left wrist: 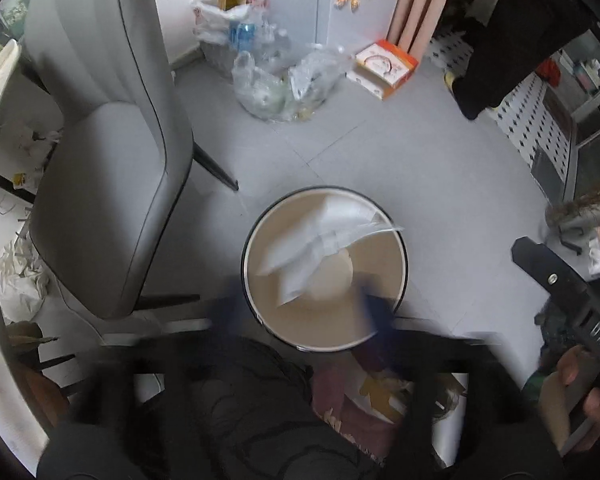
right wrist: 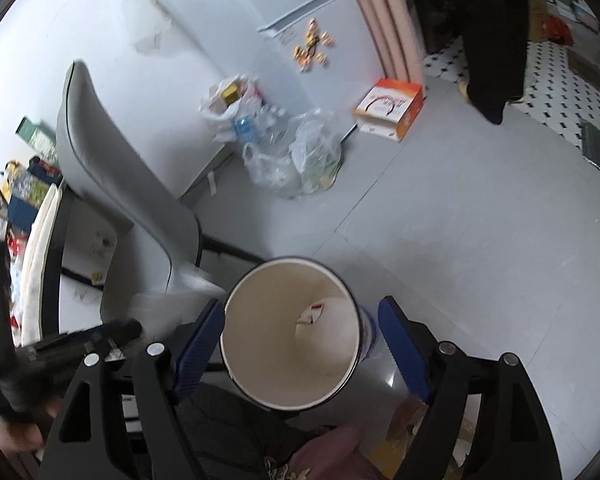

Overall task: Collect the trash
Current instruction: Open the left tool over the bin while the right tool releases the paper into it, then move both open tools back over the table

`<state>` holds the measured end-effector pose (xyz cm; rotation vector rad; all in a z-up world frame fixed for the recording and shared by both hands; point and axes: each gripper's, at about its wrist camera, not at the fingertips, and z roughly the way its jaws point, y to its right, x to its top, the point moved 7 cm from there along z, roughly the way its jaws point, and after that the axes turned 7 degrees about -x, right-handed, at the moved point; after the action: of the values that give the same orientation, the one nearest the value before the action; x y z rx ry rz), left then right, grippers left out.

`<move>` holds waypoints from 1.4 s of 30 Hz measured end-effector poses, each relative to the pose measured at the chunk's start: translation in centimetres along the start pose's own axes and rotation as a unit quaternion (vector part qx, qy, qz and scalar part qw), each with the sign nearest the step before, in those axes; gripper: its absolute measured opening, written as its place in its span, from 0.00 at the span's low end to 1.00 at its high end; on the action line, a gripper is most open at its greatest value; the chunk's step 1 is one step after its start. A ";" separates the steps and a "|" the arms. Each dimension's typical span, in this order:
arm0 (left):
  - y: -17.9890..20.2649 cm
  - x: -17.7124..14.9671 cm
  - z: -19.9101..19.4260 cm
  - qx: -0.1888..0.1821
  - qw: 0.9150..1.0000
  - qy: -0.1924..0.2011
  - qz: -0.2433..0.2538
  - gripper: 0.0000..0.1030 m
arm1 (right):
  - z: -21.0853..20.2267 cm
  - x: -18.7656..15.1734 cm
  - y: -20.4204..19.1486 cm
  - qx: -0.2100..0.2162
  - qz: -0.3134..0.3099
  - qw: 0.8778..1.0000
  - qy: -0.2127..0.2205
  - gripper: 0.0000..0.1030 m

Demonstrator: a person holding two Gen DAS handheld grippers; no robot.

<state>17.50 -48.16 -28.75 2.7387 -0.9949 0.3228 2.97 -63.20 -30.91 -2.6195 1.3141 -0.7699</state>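
— Left gripper (left wrist: 304, 312) first: how do its jaws stand?
— Spread wide, blurred, hanging over the round waste bin (left wrist: 403, 264). White crumpled paper (left wrist: 324, 236) sits in the bin's mouth, clear of both fingers (whether it is falling or resting on the rim I cannot tell).
— And left of the bin?
— A grey upholstered chair (left wrist: 108, 152), with scraps of paper on the floor beyond it.
— Far side?
— Clear plastic bags of rubbish (left wrist: 284, 84) against a white fridge (left wrist: 364, 8), then an orange and white box (left wrist: 384, 66) to their right.
— Now the right gripper (right wrist: 304, 356).
— Jaws apart as well, its blue pads (right wrist: 198, 354) flanking the bin from above without touching it; a small red and white scrap (right wrist: 312, 314) lies deep inside. In the left wrist view it shows at the right edge, held in a hand (left wrist: 576, 400).
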 end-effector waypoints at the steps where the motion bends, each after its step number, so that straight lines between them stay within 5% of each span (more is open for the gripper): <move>1: -0.2 0.1 -0.6 0.008 1.000 0.017 -0.001 0.81 | -0.2 0.1 0.1 0.000 0.002 1.000 0.002 0.77; 6: -1.7 -0.1 -2.6 0.014 0.999 0.030 -0.020 0.81 | -0.4 -0.1 -0.6 0.003 -0.003 1.000 0.003 0.80; 10: -4.0 -0.6 -6.8 0.018 0.996 0.079 -0.042 0.87 | -1.9 -0.1 -3.0 0.013 -0.022 0.999 0.024 0.92; 15: -7.5 -1.4 -11.6 0.022 0.988 0.130 -0.080 0.91 | -3.8 -0.6 -7.4 0.028 -0.065 0.997 0.040 0.93; 23: -14.6 -3.9 -18.5 0.048 0.967 0.202 -0.149 0.95 | -6.4 -2.4 -15.0 0.030 -0.146 0.986 0.068 0.93; 42: -27.2 -13.5 -28.7 0.090 0.915 0.301 -0.252 0.95 | -14.8 -9.4 -32.5 0.166 -0.292 0.938 0.082 0.93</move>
<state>21.26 -11.94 -8.35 2.6319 -0.0947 1.1091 14.50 -33.92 -11.52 -2.7012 0.3473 -1.1843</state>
